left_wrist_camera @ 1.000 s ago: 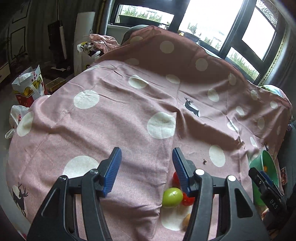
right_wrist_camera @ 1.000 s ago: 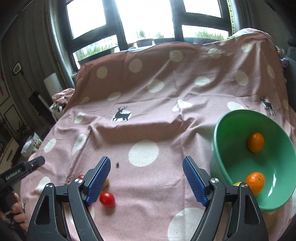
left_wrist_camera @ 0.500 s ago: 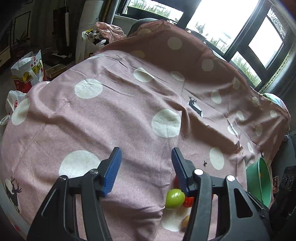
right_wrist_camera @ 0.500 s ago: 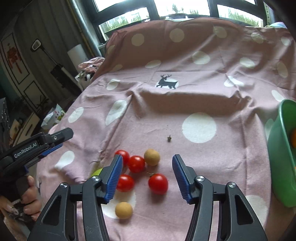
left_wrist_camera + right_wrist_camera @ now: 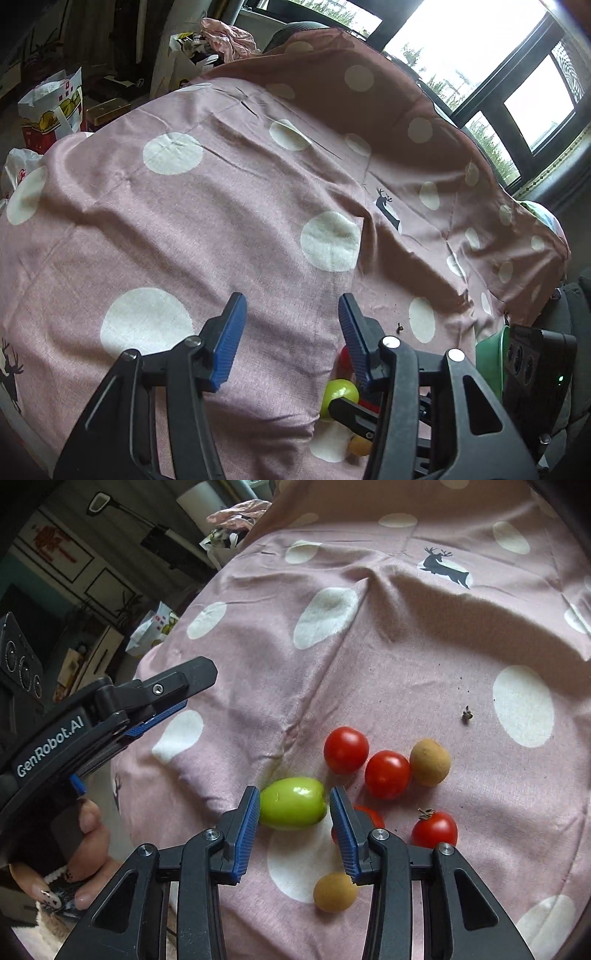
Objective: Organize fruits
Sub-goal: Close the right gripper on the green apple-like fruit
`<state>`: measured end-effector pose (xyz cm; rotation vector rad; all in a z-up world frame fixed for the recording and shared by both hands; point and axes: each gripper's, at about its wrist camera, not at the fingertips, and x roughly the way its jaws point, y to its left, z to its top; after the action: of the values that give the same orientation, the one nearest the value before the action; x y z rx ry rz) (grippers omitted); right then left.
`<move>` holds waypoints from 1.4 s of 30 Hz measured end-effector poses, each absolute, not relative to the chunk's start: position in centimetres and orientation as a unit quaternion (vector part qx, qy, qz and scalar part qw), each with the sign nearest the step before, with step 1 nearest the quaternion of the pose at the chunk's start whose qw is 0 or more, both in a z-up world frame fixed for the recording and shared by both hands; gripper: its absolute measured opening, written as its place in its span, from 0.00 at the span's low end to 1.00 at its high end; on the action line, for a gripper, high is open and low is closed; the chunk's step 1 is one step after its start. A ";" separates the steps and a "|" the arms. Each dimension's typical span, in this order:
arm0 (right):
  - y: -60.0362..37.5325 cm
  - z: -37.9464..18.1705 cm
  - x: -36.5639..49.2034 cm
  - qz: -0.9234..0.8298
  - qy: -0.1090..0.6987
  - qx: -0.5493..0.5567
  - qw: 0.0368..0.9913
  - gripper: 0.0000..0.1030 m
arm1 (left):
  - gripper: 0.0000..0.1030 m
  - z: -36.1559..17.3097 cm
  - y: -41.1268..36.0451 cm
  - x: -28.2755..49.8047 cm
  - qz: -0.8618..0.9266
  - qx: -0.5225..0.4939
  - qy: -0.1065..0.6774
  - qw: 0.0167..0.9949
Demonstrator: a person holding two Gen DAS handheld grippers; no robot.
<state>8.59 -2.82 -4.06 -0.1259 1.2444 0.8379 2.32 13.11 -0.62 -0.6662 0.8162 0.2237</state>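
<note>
- My right gripper (image 5: pixel 291 812) points steeply down at a pink spotted cloth (image 5: pixel 406 657), and its two blue pads are closing around a green fruit (image 5: pixel 293 808).
- The green fruit is egg-shaped and lies on its side, with its long axis running straight across the gap from one pad to the other. So the pads are meeting its two ends, not its narrower waist.
- The left pad appears to touch the fruit's left end; at the right end I see a thin sliver of space, so I judge the grip is not yet firm.
- The fruit rests on the cloth at the near left edge of a small cluster: red tomatoes (image 5: pixel 346 750) just beyond and to its right, one partly hidden behind my right pad, plus two tan round fruits (image 5: pixel 430 762).
- My left gripper (image 5: pixel 291 332) hovers to the left of the cluster, its pads apart and narrowing, with only bare cloth between them. In its view the green fruit (image 5: pixel 340 397) sits outside the gap, down to the right, partly behind its own finger.
- My right hand is clearly the nearer one to this fruit.
- A green bowl (image 5: pixel 489 363) shows as a rim at the far right of the left view, well apart from the cluster.
</note>
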 end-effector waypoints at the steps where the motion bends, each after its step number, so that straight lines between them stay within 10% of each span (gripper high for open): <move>1: -2.7 -4.2 8.5 0.386 0.567 -0.061 0.725 0.41 | 0.49 -0.6 13.0 2.3 0.104 -0.317 0.390 0.858; 25: -5.9 -4.8 8.7 0.398 0.570 0.027 0.719 0.30 | 0.49 0.0 11.1 2.3 0.090 -0.292 0.387 0.870; 42: -4.6 -5.8 7.9 0.393 0.579 -0.002 0.714 0.41 | 0.49 -0.2 10.7 2.5 0.095 -0.283 0.395 0.869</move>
<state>7.92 -4.57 -5.75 -0.0043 1.2835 0.8711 2.45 10.69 -0.23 -0.5912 0.8264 0.1981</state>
